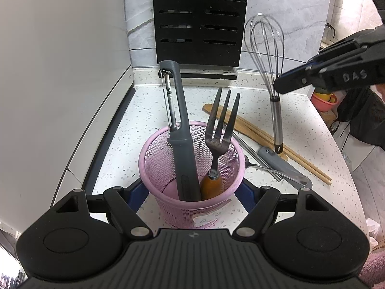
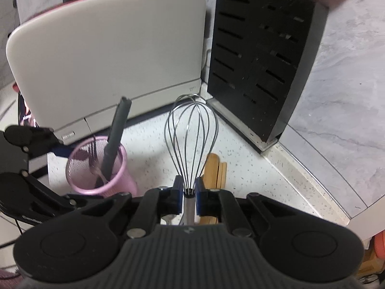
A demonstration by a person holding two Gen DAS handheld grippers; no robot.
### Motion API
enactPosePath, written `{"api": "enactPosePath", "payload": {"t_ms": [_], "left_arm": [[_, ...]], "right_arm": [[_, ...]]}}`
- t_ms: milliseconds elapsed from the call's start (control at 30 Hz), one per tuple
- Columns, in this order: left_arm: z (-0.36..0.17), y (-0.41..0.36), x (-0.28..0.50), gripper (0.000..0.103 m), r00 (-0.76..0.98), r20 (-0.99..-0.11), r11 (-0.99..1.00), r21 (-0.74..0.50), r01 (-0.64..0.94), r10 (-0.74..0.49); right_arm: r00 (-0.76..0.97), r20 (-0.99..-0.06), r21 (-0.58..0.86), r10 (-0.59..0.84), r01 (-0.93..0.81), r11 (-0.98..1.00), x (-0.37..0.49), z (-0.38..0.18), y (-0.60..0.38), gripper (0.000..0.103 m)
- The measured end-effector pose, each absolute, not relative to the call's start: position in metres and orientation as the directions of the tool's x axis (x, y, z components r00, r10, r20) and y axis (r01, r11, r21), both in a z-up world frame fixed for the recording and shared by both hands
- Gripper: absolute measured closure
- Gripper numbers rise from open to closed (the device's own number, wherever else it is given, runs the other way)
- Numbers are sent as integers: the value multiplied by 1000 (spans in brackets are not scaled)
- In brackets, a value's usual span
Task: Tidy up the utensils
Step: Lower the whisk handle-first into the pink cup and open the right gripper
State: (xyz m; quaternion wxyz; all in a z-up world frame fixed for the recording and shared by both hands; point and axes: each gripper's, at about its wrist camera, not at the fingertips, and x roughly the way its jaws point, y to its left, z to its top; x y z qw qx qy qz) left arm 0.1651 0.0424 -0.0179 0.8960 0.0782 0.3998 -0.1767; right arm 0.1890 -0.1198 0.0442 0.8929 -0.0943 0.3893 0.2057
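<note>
A pink mesh cup (image 1: 190, 207) stands on the speckled counter between the jaws of my left gripper (image 1: 192, 190), which is shut on its sides. In it stand a grey peeler (image 1: 179, 130) and a fork (image 1: 222, 130) with an orange handle. My right gripper (image 2: 188, 196) is shut on the steel whisk (image 2: 192, 139) at the top of its handle and holds it upright above the counter, to the right of the cup (image 2: 101, 166). The whisk (image 1: 268, 55) and right gripper (image 1: 279, 85) also show in the left wrist view.
Wooden chopsticks (image 1: 264, 142), a wooden spatula (image 2: 213, 166) and a grey-handled utensil (image 1: 279, 161) lie on the counter right of the cup. A black knife block (image 1: 199, 21) stands at the back wall. A white appliance (image 1: 60, 72) fills the left side.
</note>
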Motion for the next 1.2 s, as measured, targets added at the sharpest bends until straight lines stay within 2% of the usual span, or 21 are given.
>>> {"api": "enactPosePath", "payload": {"t_ms": [200, 433, 633, 933, 1200], "left_arm": [[-18, 43, 163, 14, 625, -737, 927, -5, 374, -257], [-18, 42, 162, 14, 623, -738, 926, -8, 376, -260], [-18, 44, 162, 15, 623, -737, 927, -12, 375, -262], [-18, 43, 161, 15, 624, -736, 927, -14, 375, -263], [-19, 43, 161, 15, 622, -737, 926, -14, 377, -264]], "right_arm": [[650, -675, 40, 350, -441, 896, 181, 66, -125, 96], [679, -558, 141, 477, -489, 861, 165, 96, -121, 96], [670, -500, 200, 548, -527, 826, 164, 96, -101, 96], [674, -471, 205, 569, -543, 814, 178, 62, -90, 96], [627, -519, 222, 582, -558, 799, 185, 32, -88, 96]]}}
